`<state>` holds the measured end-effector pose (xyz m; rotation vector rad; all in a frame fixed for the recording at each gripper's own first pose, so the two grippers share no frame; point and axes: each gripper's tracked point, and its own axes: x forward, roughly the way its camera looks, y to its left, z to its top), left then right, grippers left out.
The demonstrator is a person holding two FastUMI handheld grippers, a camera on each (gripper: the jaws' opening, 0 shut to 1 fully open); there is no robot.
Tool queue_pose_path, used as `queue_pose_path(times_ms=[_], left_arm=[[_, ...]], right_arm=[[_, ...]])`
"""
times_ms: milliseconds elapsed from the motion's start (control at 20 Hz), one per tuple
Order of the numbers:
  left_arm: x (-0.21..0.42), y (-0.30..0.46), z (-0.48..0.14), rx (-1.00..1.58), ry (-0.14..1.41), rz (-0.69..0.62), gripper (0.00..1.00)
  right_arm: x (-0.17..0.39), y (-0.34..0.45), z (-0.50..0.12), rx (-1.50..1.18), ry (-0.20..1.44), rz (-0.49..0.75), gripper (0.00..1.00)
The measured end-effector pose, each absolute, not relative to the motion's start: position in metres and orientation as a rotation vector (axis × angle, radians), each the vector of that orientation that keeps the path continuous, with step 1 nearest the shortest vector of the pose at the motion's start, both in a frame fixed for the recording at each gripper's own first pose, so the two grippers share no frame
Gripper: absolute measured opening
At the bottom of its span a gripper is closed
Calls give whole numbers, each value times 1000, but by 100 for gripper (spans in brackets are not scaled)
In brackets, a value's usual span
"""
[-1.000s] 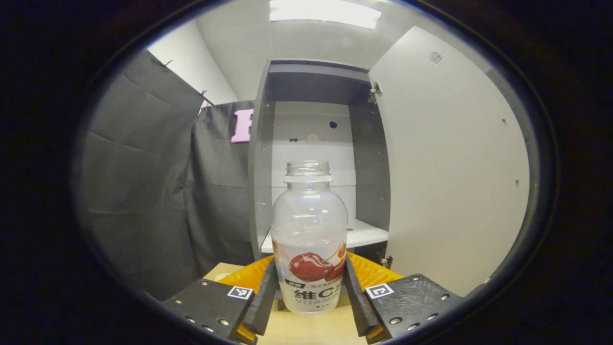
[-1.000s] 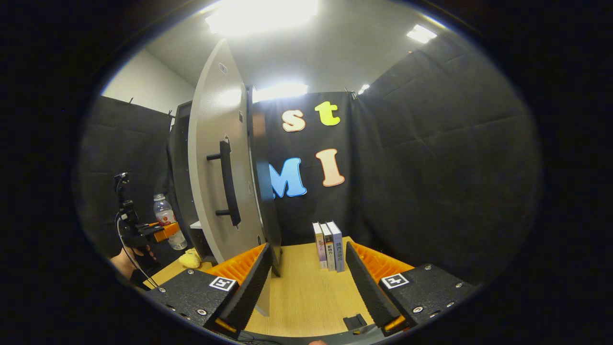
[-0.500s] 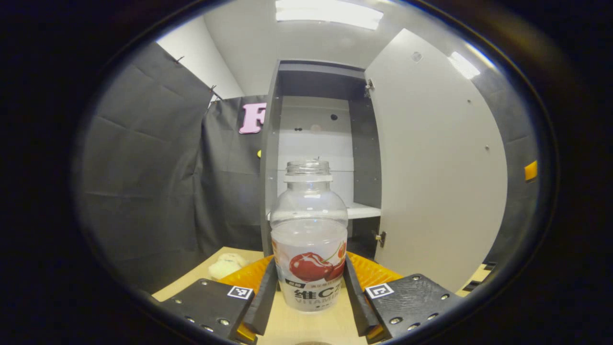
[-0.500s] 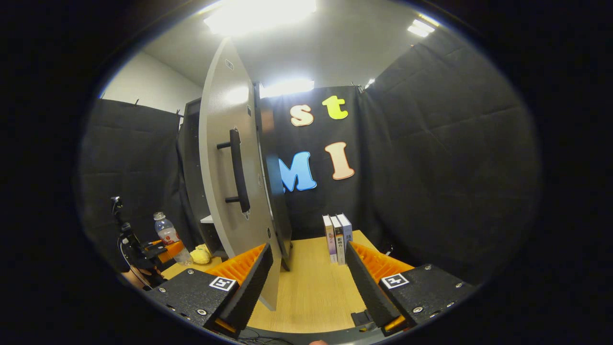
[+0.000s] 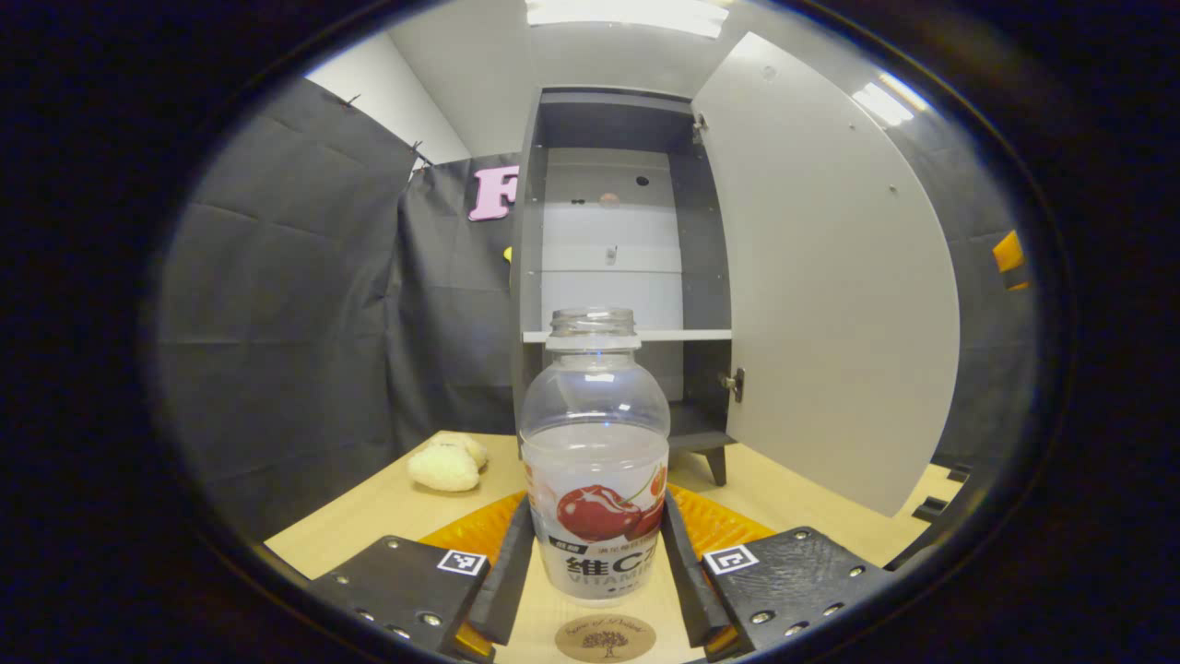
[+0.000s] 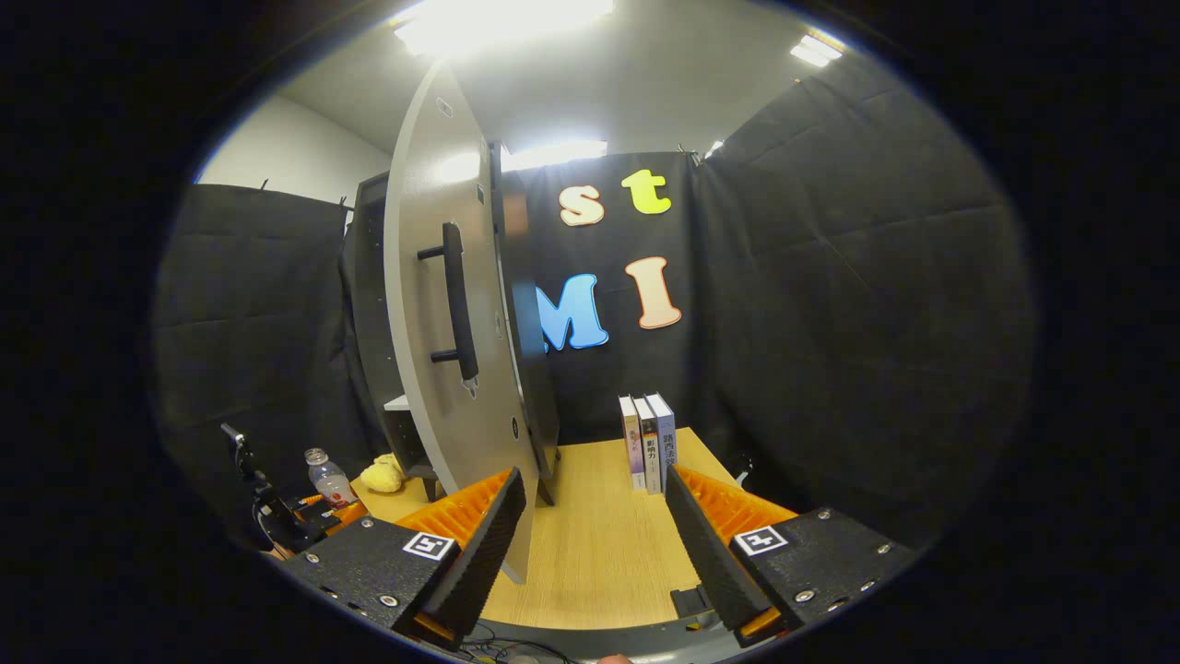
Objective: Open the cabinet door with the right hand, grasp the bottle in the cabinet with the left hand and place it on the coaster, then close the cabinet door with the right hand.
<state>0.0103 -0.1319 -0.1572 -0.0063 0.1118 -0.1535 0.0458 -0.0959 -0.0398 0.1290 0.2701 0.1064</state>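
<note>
Left gripper view: the left gripper [image 5: 597, 563] has both fingers [image 5: 509, 564] clamped on the lower body of the bottle [image 5: 595, 452], which stands upright and uncapped. The coaster [image 5: 605, 637] lies on the worktop [image 5: 369, 516] just below the bottle's base; whether the base is clear of it or nearly touching is hard to judge at this edge of the picture. Beyond the bottle the cabinet [image 5: 608, 277] stands open, its door [image 5: 820, 295] swung wide to the right of the bottle. A pale soft toy [image 5: 446, 464] lies left of the cabinet.

Risks: with the coaster half hidden under the fingers, the bottle could come down off-centre and rock on the rim. Letting go before the base sits flat could tip it, and with no cap any contents would spill.

Right gripper view: the right gripper [image 6: 590, 539] is spread wide, grasping nothing, just right of the door's lower edge, with the handle [image 6: 458, 304] well above. Books [image 6: 648, 441] stand right of the cabinet. Swinging the door early could strike the left gripper near the cabinet front.
</note>
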Motion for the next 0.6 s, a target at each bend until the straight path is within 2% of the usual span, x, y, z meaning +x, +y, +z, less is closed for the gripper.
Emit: queue_pose_path(times_ms=[100,150,200,300,350,400,600], left_arm=[[7,-135,-183,4,143,-158,70],[6,-136,-193,9,155,-159,70],[5,-138,-202,12,160,-157,75],[6,-139,-220,16,172,-152,74],[5,-139,-228,15,177,-148,66],[4,-138,-235,13,177,-140,70],[3,-139,-256,-12,187,-115,71]], right_arm=[[44,-93,-47,118,288,108,91],[44,-90,-51,116,299,112,94],[44,-88,-56,112,311,118,94],[43,-85,-64,92,336,125,94],[42,-84,-69,80,348,125,94],[41,-83,-71,71,358,128,94],[44,-78,-74,48,374,139,95]])
